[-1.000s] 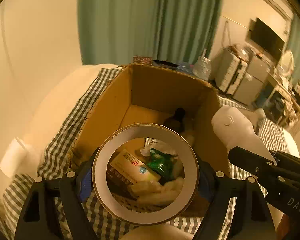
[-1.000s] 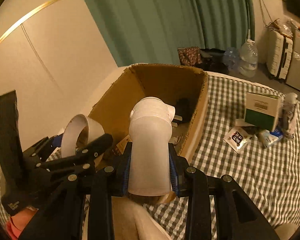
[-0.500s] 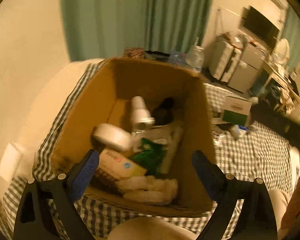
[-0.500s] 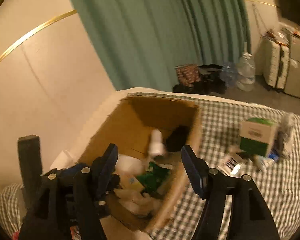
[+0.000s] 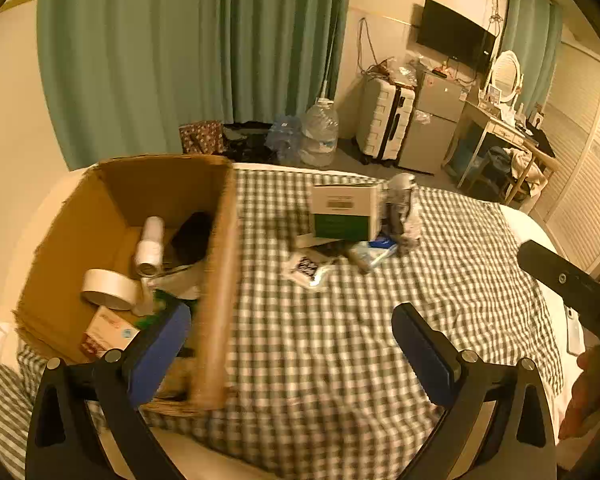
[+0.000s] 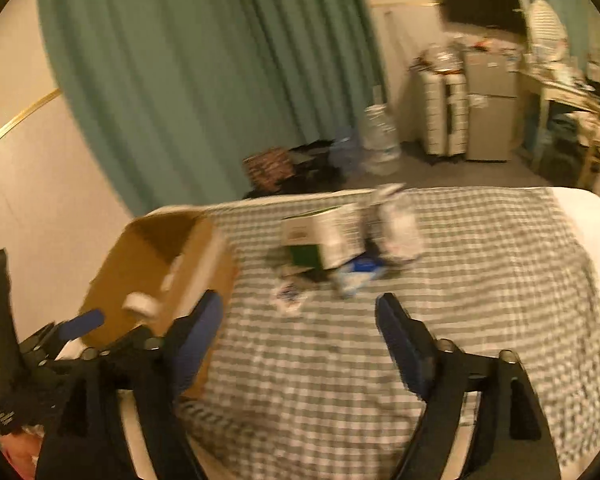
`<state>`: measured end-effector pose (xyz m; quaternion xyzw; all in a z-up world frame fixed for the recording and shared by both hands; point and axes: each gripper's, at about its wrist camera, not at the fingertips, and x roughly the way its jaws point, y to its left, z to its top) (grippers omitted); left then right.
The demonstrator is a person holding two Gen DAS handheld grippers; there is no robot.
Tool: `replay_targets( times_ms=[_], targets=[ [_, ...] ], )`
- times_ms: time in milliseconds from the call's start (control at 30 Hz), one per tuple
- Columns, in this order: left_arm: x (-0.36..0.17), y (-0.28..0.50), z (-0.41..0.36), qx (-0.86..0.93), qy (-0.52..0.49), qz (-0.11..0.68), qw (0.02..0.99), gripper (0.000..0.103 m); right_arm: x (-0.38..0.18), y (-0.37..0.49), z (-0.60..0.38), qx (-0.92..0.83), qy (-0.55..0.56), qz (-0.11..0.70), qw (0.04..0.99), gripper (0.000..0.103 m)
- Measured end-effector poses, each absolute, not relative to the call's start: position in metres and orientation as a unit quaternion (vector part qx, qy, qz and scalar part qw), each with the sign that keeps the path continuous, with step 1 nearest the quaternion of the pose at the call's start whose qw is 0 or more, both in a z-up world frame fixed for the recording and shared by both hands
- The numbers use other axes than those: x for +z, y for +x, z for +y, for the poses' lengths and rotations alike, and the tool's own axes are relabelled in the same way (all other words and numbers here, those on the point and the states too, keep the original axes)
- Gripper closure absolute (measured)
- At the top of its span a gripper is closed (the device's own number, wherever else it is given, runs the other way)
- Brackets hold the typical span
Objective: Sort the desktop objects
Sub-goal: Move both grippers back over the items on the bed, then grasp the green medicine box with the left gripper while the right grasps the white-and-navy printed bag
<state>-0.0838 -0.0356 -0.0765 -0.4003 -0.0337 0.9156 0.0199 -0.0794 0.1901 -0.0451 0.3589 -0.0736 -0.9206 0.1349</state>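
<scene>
- Both of my grippers are empty now. A second ago the left gripper (image 5: pixel 290 332) was clamped around the roll of tape (image 5: pixel 109 288) and the right gripper (image 6: pixel 300 320) around the white bottle (image 5: pixel 150 246).
- Both items have since dropped into the cardboard box (image 5: pixel 220 264). The tape lies on its side near the box's near-left corner, and the bottle lies further back beside a dark object I can't identify.
- Jaws: the left pair stands wide and is opening; nothing is between the blue pads except checked cloth. The right pair is also opening, with nothing between the pads.
- The views have swung away from the box toward the middle of the checked cloth (image 5: pixel 340 340), so I judge that drop-off as finished and the next pick as the step in hand.
- What is left to sort sits in a small cluster well clear of the box: a green-and-white carton (image 5: pixel 342 212), a crumpled patterned can or bottle (image 5: pixel 402 208) just beside it, a blue-and-white packet (image 5: pixel 374 252) and a small printed sachet (image 5: pixel 308 270) in front.
- The right wrist view is blurred, so I can't read those items more finely from it.
- The carton looks the easiest grab. The flat sachet will likely need a low, pinching approach against the soft cloth.
</scene>
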Motion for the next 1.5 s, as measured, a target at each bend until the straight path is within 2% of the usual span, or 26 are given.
replay_targets(
  times_ms=[167,400,633,767,1100,1367,1400,1433,1467,1500],
  targets=[
    [-0.096,-0.096,0.001,0.913,-0.405,-0.028,0.040,0.000,-0.060,-0.083,0.230,-0.921,0.361,-0.104,0.107,0.008],
    [-0.125,-0.126,0.025,0.905,-0.423,-0.015,0.034,0.000,-0.108,-0.102,0.252,-0.910,0.390,-0.123,0.070,0.008],
    [-0.145,-0.166,0.026,0.895,-0.440,-0.065,0.036,0.000,-0.152,-0.130,0.251,-0.897,0.416,-0.126,0.080,0.008],
    [-0.153,-0.192,0.032,0.894,-0.442,-0.067,0.029,0.000,-0.166,-0.154,0.252,-0.887,0.435,-0.135,0.078,0.008],
    [-0.141,-0.258,0.039,0.897,-0.432,-0.088,0.013,0.000,-0.186,-0.226,0.238,-0.895,0.427,-0.100,0.078,0.008],
    [-0.135,-0.302,0.056,0.890,-0.455,-0.039,-0.008,0.000,-0.198,-0.286,0.204,-0.902,0.412,-0.053,0.113,0.008],
    [-0.135,-0.306,0.058,0.889,-0.455,-0.042,-0.008,0.000,-0.203,-0.292,0.200,-0.903,0.412,-0.046,0.115,0.012],
    [-0.135,-0.312,0.060,0.888,-0.458,-0.047,-0.008,0.000,-0.207,-0.297,0.197,-0.902,0.413,-0.040,0.116,0.023],
    [-0.135,-0.318,0.061,0.885,-0.461,-0.056,-0.007,0.000,-0.214,-0.303,0.196,-0.898,0.423,-0.035,0.116,0.067],
    [-0.135,-0.322,0.063,0.884,-0.464,-0.062,-0.008,0.000,-0.222,-0.307,0.197,-0.891,0.440,-0.029,0.108,0.078]
  ],
)
